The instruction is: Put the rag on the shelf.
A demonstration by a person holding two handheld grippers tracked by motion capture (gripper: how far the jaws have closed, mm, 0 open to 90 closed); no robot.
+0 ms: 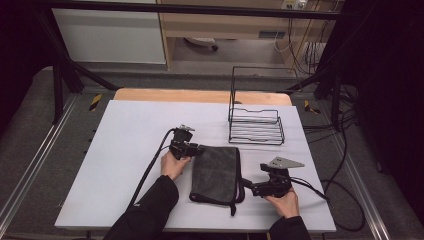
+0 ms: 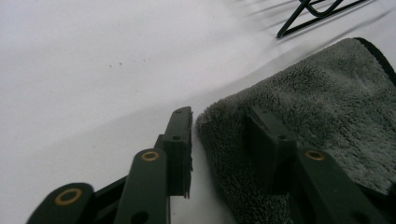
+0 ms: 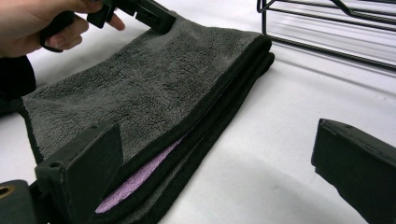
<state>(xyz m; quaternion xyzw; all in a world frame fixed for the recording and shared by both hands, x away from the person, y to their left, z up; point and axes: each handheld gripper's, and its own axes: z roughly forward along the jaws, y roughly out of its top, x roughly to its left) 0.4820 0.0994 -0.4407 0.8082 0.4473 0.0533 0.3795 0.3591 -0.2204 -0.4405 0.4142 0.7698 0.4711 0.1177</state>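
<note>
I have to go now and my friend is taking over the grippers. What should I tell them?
Left gripper: at the far left corner of the folded grey towel, jaws astride its corner edge, not yet pinching.
Right gripper: open, beside the towel's right edge, one jaw resting on the top layer near the near corner; nothing gripped.
Things: the towel lies flat on the white table, folded in layers, a purple layer peeking out at the right edge. The black wire rack stands empty behind it.
Done: towel folded.
Left: probably grip it and move it to the rack.
</note>
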